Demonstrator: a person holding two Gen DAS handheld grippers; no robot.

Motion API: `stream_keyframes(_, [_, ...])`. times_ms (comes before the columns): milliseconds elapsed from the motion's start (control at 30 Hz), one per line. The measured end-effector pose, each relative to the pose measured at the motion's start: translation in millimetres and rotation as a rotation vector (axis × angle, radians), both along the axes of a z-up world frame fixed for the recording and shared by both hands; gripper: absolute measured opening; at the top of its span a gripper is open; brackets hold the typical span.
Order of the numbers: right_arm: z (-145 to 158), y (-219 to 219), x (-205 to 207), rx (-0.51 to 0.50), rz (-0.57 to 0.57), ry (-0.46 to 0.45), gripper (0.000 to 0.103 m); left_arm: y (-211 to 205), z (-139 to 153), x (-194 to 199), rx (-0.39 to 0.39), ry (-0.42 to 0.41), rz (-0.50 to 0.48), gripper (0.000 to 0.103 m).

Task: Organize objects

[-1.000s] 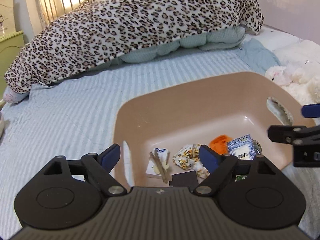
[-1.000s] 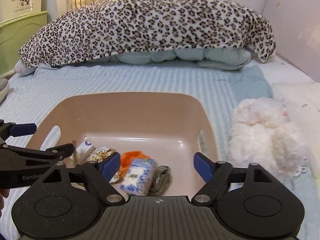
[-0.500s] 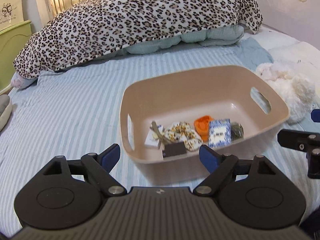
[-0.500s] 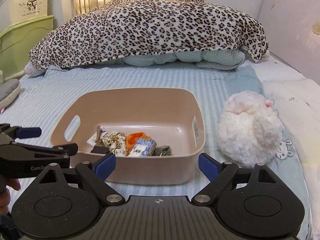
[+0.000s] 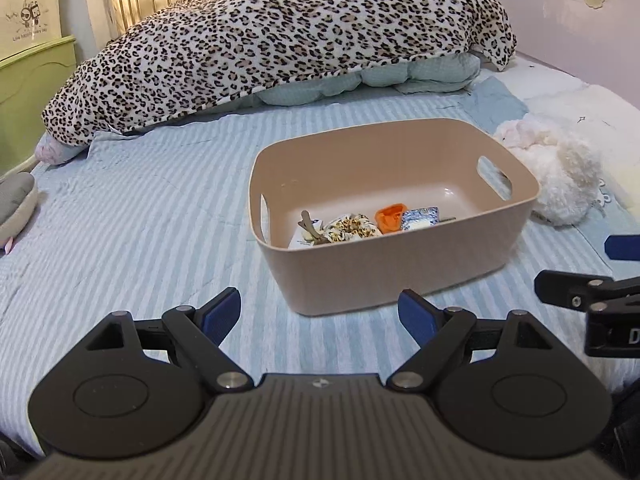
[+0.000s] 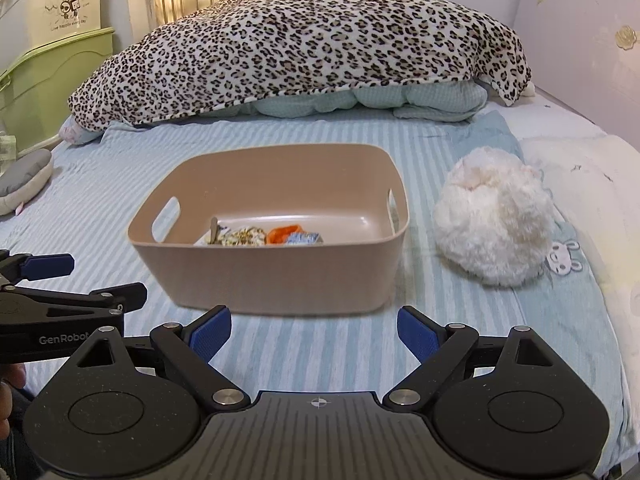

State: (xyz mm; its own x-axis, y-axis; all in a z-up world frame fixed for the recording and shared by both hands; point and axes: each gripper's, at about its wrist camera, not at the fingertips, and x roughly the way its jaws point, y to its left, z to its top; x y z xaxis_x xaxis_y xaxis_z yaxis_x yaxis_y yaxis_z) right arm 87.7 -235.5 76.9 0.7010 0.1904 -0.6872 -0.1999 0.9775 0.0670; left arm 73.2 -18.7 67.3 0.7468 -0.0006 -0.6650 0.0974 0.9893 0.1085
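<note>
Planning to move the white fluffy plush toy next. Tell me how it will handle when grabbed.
The white plush toy looks soft and would likely squash between fingers, so a grip may sink in deep. Its rounded shape suggests it could roll if pushed across the striped bedsheet. It probably weighs little for its bulk.

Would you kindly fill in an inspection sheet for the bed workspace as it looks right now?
Surface: striped blue bedsheet, flat.
Job's things: tan basket holding an orange item, a blue-white packet, a floral scrunchie and a wooden clip.
Clutter: white plush toy right of the basket, apart from it.
Grippers: left tool and right tool both open, empty, short of the basket.
Cables: nothing seen.
Surroundings: leopard blanket over bedding; green drawers at left.
</note>
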Motion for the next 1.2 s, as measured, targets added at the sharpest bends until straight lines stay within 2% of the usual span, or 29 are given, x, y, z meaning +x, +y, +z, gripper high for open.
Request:
stream_keyframes(467, [1.3, -2.4, -42.6, 0.016, 0.006, -0.021, 0.091, 2.2, 10.9, -46.6, -0.058, -0.032, -0.006, 0.086])
stream_keyframes(633, [7.8, 1.9, -56.2, -0.01, 0.015, -0.05, 0.091, 3.0, 16.0, -58.0, -0.082, -0.048, 0.001, 0.086])
stream_keyframes(867, [16.1, -1.2, -73.9, 0.03, 0.009, -0.074, 0.091, 5.0, 23.6, -73.0, -0.102, -0.074, 0.009, 0.086])
stream_keyframes(1200, [18.4, -3.2, -91.7, 0.04, 0.001, -0.092, 0.091, 12.1, 16.6, -94.2, -0.132, -0.055, 0.019, 0.086])
